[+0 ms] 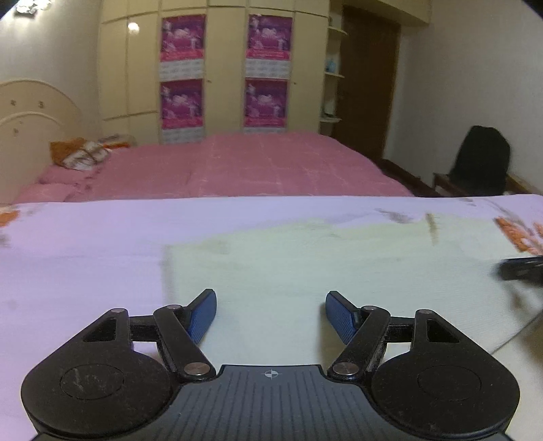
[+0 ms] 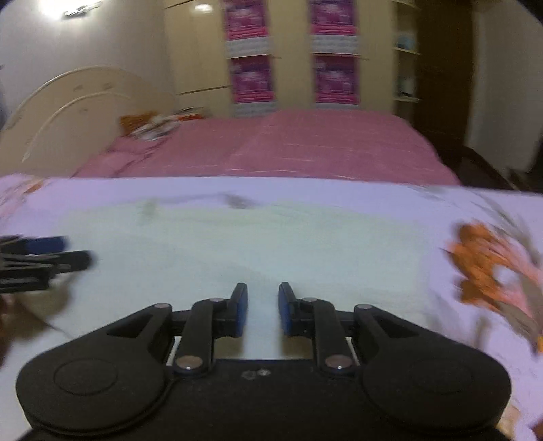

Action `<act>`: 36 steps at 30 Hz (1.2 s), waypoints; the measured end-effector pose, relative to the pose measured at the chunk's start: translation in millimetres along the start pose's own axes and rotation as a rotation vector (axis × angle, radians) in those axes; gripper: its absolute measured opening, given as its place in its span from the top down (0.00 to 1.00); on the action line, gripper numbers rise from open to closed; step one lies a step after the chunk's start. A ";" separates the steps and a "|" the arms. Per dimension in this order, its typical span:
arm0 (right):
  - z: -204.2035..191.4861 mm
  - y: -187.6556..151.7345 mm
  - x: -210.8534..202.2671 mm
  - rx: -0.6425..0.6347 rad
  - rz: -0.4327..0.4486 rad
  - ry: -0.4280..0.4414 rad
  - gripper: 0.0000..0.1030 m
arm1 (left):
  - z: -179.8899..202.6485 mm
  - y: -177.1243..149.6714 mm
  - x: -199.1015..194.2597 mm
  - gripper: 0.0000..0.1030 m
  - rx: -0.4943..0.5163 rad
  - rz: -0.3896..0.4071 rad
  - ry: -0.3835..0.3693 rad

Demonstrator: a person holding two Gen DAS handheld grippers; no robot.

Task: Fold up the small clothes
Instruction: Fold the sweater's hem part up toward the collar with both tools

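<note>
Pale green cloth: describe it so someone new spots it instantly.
Nearer than the pink bed lies a lilac sheet with orange flower prints. The pale green cloth lies flat on it, just ahead of the left gripper. It is the only plain, unprinted greenish rectangle there.

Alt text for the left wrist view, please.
The left gripper, jaws wide open and empty, hangs over a pale cloth lying flat on a lilac sheet. The right gripper shows at the right edge; a pink bed lies behind.

Dim warm indoor light, ceiling lamp (image 2: 78,8) glare, motion blur, fisheye-bent edges, dark corners
</note>
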State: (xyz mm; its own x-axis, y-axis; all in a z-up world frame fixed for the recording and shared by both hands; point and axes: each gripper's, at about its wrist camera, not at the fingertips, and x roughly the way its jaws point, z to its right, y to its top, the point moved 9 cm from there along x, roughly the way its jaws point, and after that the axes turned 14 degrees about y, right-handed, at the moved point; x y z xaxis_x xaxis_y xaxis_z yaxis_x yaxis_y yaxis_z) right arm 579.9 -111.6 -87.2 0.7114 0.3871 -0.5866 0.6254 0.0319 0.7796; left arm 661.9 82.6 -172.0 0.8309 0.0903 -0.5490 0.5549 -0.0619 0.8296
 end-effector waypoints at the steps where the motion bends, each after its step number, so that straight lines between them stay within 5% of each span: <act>1: 14.1 -2.5 -9.7 0.024 0.017 -0.025 0.83 | -6.4 -3.2 0.7 0.31 -0.009 -0.007 0.013; 5: 48.9 -13.0 -29.8 0.121 0.043 -0.017 0.89 | -32.5 -12.8 -2.1 0.31 -0.114 -0.037 0.029; 7: 44.9 -7.3 -38.9 0.101 0.058 -0.040 0.83 | -28.5 -13.7 -17.5 0.31 -0.116 -0.015 0.027; 8: 40.2 -2.7 -47.0 0.091 0.092 -0.041 0.74 | -21.1 -13.2 -27.0 0.31 -0.112 0.008 0.008; 10: 27.0 -0.1 -53.3 0.090 0.117 -0.003 0.74 | 5.3 -12.2 -44.7 0.31 -0.084 0.037 -0.041; 16: -31.0 -31.6 -30.5 -0.082 -0.006 0.062 0.74 | 70.3 -30.2 -59.4 0.31 0.050 0.026 -0.096; 21: -2.0 -42.1 -48.2 -0.080 -0.010 -0.056 0.72 | 26.3 -47.0 -57.2 0.31 0.019 -0.009 -0.047; 27: 20.5 -43.5 -56.6 -0.024 -0.009 -0.064 0.75 | 16.5 -46.2 -61.4 0.31 0.050 -0.001 -0.038; 36: 20.2 -9.7 -49.7 0.004 0.069 -0.111 0.72 | 4.5 5.3 -36.0 0.31 0.064 0.079 -0.012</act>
State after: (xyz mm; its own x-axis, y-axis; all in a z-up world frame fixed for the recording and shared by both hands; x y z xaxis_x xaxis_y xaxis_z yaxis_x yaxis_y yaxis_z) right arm 544.9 -149.7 -70.1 0.7838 0.2837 -0.5525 0.5749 0.0053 0.8182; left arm 635.1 74.6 -148.2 0.8722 0.0709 -0.4840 0.4892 -0.1315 0.8622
